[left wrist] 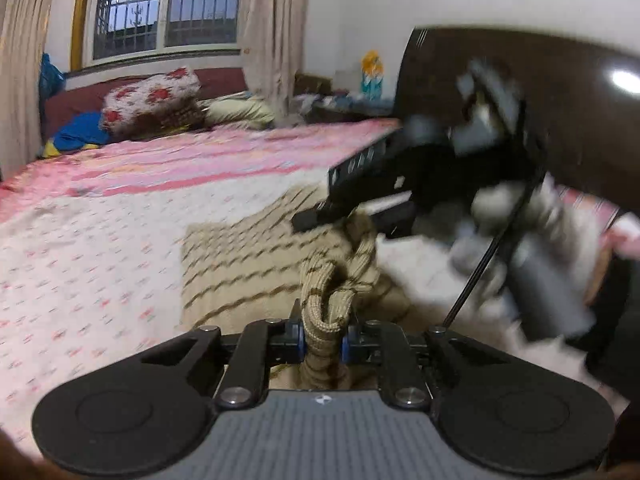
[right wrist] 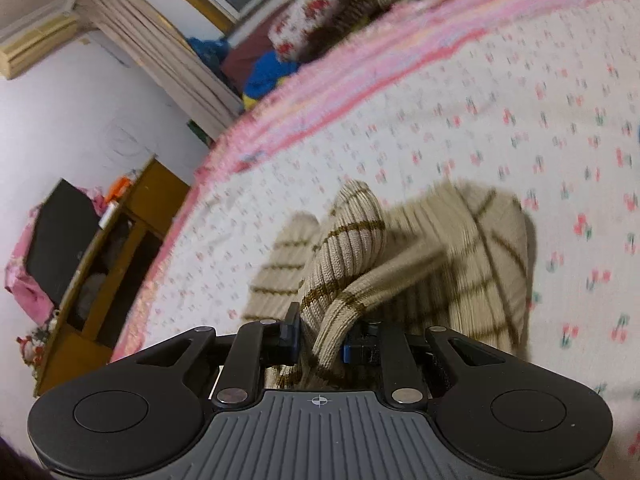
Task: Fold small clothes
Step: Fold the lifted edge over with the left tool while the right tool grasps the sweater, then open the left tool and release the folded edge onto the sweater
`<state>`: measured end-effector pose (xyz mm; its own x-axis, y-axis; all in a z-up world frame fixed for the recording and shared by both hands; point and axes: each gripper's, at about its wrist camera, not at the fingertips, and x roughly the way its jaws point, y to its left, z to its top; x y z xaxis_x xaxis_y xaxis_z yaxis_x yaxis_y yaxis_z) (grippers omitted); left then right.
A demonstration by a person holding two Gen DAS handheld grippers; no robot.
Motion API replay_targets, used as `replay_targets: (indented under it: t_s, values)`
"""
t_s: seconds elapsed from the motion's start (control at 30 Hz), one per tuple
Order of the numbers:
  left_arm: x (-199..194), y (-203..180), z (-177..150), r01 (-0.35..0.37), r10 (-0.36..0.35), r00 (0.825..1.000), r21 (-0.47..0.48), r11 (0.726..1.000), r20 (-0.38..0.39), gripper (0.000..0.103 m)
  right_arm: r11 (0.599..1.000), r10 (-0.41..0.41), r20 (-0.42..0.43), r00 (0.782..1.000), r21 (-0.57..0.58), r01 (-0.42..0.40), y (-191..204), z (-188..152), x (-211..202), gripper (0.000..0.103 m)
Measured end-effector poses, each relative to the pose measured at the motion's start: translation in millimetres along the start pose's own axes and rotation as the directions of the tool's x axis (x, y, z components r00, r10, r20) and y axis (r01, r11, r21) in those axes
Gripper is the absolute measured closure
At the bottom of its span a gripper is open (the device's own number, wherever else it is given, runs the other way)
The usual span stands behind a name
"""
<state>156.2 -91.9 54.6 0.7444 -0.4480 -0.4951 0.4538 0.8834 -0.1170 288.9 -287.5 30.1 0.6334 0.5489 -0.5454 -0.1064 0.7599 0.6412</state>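
While the left wrist view is blurred, we can make out the left gripper (left wrist: pixel 324 338) at lower centre with its jaws narrowed on a bunched edge of the beige striped knit garment (left wrist: pixel 256 256), which trails up to mid-frame across the cherry-print bedspread (left wrist: pixel 88 248). The right gripper (left wrist: pixel 352 216), at centre right, also pinches the knit. In the right wrist view, the right gripper (right wrist: pixel 320 340) sits at lower centre, clamped on a ribbed fold of the garment (right wrist: pixel 480 264), the rest draped to its right on the bedspread (right wrist: pixel 520 100). We judge a fold is under way with both edges lifted; next we must carry them over evenly and lay them flat. At left, an open wooden cabinet (right wrist: pixel 120 248) holds things too dim to name.
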Motion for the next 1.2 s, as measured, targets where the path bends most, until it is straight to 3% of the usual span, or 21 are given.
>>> replay_targets:
  t_s: [0.17, 0.33, 0.47, 0.6, 0.83, 1.0, 1.2]
  values:
    - [28, -23, 16, 0.087, -0.087, 0.996, -0.006, 0.996, 0.005, 0.081, 0.999, -0.046, 0.037, 0.998, -0.001, 0.046, -15, 14, -15, 0.085]
    - [67, -46, 7, 0.153, -0.151, 0.985, 0.012, 0.988, -0.077, 0.081, 0.993, -0.120, 0.019, 0.993, -0.002, 0.120, -39, 17, -15, 0.085]
    - [83, -57, -5, 0.158, -0.154, 0.977, 0.020, 0.987, -0.145, 0.080, 0.981, -0.193, -0.012, 0.981, -0.009, 0.193, -49, 15, -7, 0.080]
    - [76, -54, -4, 0.172, -0.168, 0.973, 0.007, 0.985, -0.158, 0.070, 0.973, -0.217, -0.001, 0.976, -0.084, 0.216, -43, 13, -19, 0.072]
    - [30, -38, -1, 0.177, -0.174, 0.975, 0.006, 0.984, -0.138, 0.065, 0.954, -0.239, 0.062, 0.969, -0.173, 0.247, -24, 1, -52, 0.072]
    - [11, -17, 0, 0.130, -0.132, 0.986, -0.025, 0.991, -0.098, 0.063, 0.948, -0.208, 0.068, 0.976, -0.230, 0.218, -12, -14, -67, 0.072]
    - [7, -9, 5, 0.076, -0.078, 0.993, -0.025, 0.997, -0.086, 0.063, 0.915, -0.282, 0.077, 0.956, -0.280, 0.292, -13, -22, -68, 0.072]
